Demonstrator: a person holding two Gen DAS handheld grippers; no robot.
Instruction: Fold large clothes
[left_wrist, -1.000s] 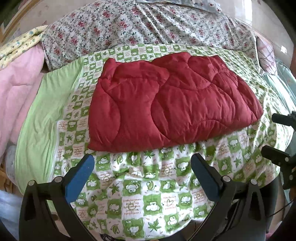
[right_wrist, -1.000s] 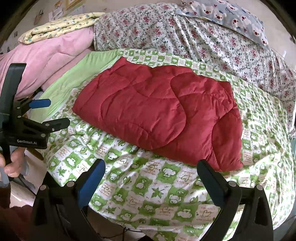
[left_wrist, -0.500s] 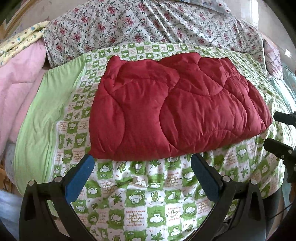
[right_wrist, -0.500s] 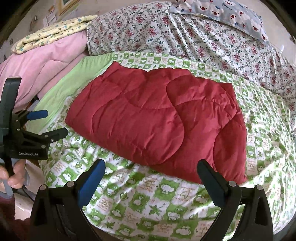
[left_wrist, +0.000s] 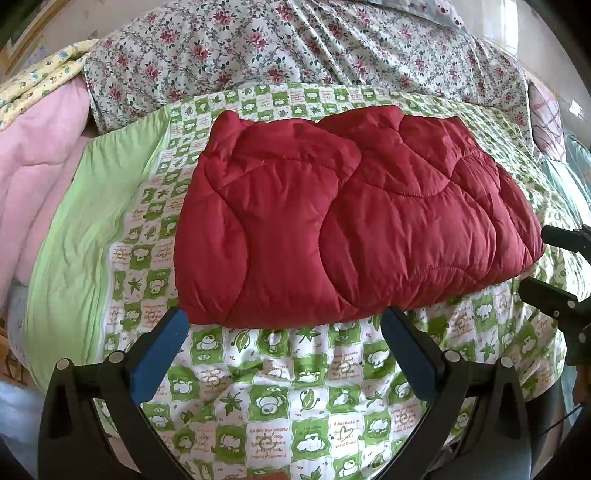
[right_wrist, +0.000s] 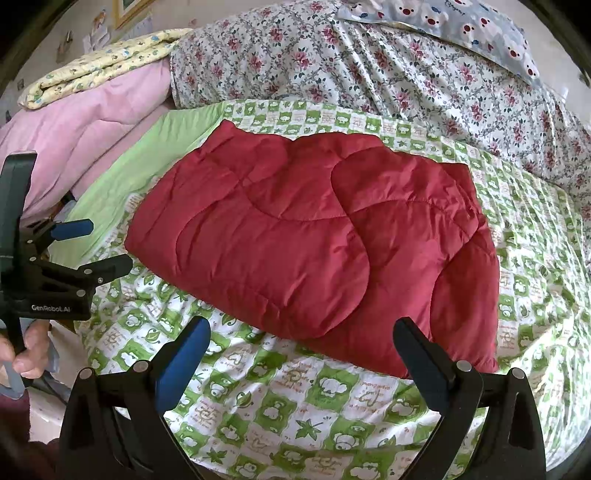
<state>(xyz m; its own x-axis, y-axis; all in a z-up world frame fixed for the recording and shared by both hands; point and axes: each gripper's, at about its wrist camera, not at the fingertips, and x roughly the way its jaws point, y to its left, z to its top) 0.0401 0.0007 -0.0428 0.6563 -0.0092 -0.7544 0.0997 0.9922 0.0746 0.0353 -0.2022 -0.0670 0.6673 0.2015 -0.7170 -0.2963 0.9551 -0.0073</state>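
The red quilted garment (left_wrist: 351, 218) lies folded into a puffy slab in the middle of the bed, resting on the green-and-white checked sheet (left_wrist: 306, 398) with its near edge just ahead of both grippers. From the left wrist view it reads as a wide block with its long side facing the fingers; the right wrist view shows it (right_wrist: 314, 240) at an angle, with 1 rounded flap lapped over the layer beneath, though neither view lets me tell sleeves from body. The left gripper (left_wrist: 284, 332) has its 2 blue-padded fingers spread wide, nothing between them, tips hovering just short of the garment's edge. The right gripper (right_wrist: 303, 339) is likewise spread wide and empty, its right finger overlapping the garment's near corner in the picture, contact unclear. Only the right view shows the hand (right_wrist: 27, 354) gripping the left tool's handle, partly cut off at the frame edge. Beyond the sheet lie a floral quilt (right_wrist: 369, 62), a pink blanket (right_wrist: 92, 125) under a yellow patterned cloth (right_wrist: 99, 62), and a pillow with bear faces (right_wrist: 461, 22), which the left view almost wholly crops.
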